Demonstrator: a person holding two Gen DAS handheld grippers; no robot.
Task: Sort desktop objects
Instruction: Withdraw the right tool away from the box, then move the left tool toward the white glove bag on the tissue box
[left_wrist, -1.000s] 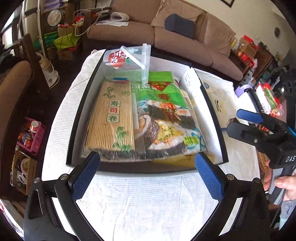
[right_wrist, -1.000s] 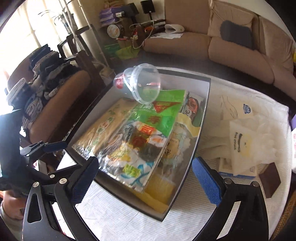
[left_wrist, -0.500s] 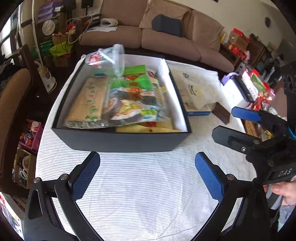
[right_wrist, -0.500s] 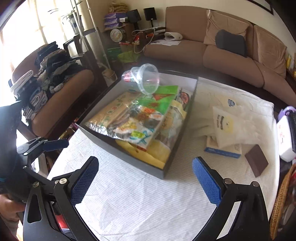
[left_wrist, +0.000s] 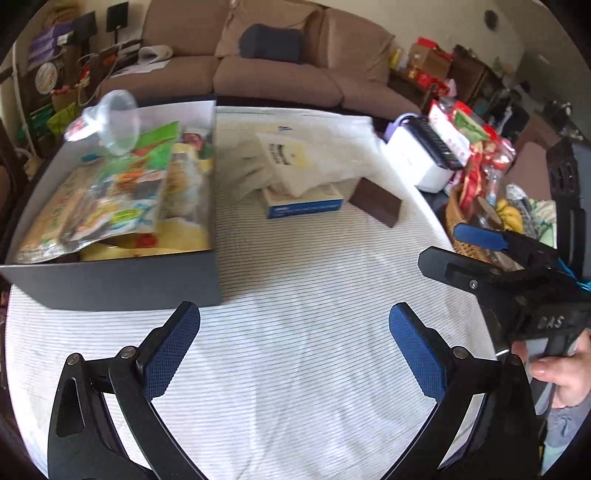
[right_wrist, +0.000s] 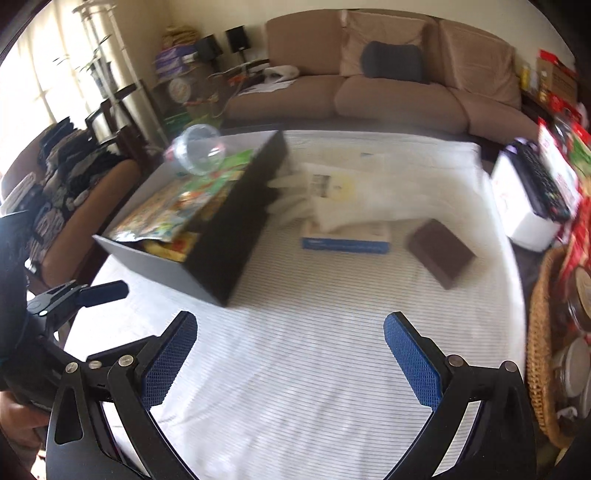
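Both wide-open, empty grippers, left (left_wrist: 293, 345) and right (right_wrist: 290, 352), have been drawn back from the filled box (left_wrist: 110, 275), now at ten o'clock, suggesting the blue carton (right_wrist: 345, 240) at twelve o'clock is targeted next.

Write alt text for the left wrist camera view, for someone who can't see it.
The open left gripper hovers empty over a white striped tablecloth. A dark box packed with food packets sits ahead left; a blue-and-white carton and brown block lie beyond. The right gripper enters from the right.

A brown sofa (right_wrist: 391, 88) with a dark cushion (right_wrist: 397, 61) spans the top of the frame, a wicker basket (right_wrist: 541, 332) sits at right edge, and a clothes-piled chair (right_wrist: 70, 177) stands at left.
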